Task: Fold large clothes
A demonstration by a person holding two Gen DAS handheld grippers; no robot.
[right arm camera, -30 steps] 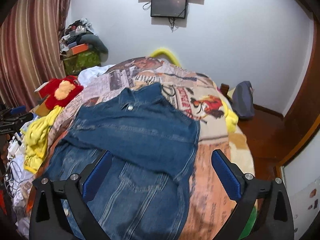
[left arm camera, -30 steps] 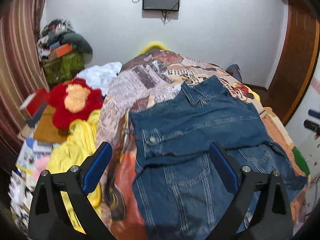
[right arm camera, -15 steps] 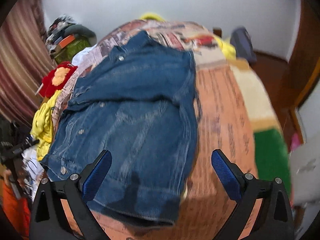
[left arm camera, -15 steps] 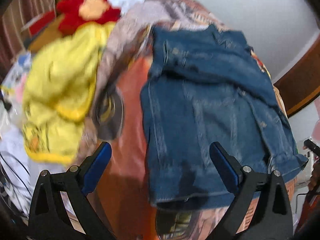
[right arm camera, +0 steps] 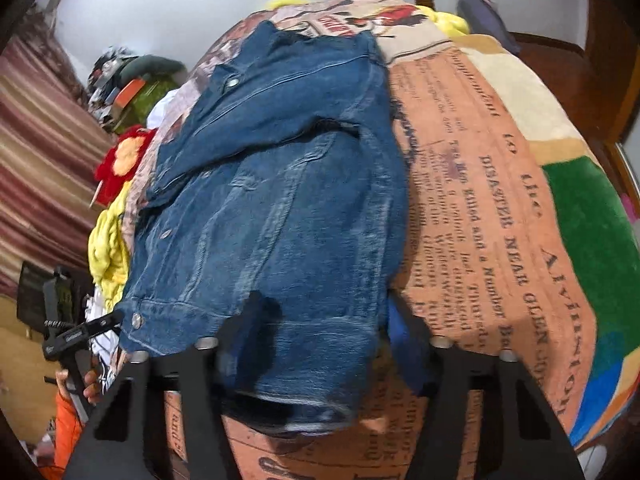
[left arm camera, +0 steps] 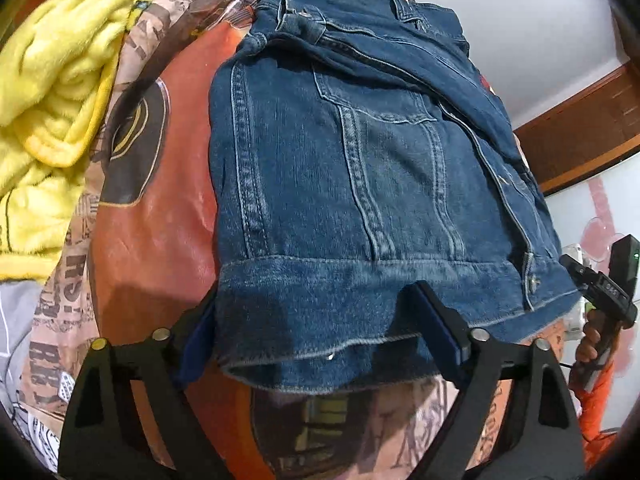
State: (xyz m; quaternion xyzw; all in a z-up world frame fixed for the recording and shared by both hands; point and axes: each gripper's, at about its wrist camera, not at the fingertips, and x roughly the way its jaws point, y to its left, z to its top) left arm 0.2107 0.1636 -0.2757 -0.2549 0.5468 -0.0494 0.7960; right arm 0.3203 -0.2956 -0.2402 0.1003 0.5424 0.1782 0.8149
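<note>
Left tongs (left arm camera: 320, 328): black frame with blue pads, spread wide; the left pad sits at the jacket's near left corner, the right pad lies over the hem band farther right. Whether either pad presses the cloth, I cannot tell.
Right tongs (right arm camera: 320, 336): same black frame and blue pads, spread; the left finger lies dark across the hem, the right pad sits just off the jacket's right edge.
Denim jacket (left arm camera: 360, 184): heavy blue denim, faded in streaks, with raised double seams, a stitched hem band and metal buttons; laid flat on the bed with a sleeve folded across its upper part, hem toward both tongs.
Bed cover (right arm camera: 492, 216): smooth orange and beige cloth printed like old newspaper, under the jacket and showing on both sides of it.
Yellow blanket (left arm camera: 52, 92): plush, fuzzy, bunched in soft folds, left of the jacket.
Red plush toy (right arm camera: 124, 160): fluffy, with an orange patch, left of the jacket beyond the yellow blanket.
Green patch (right arm camera: 592, 240): flat bright colour on the cover, well right of the jacket.
</note>
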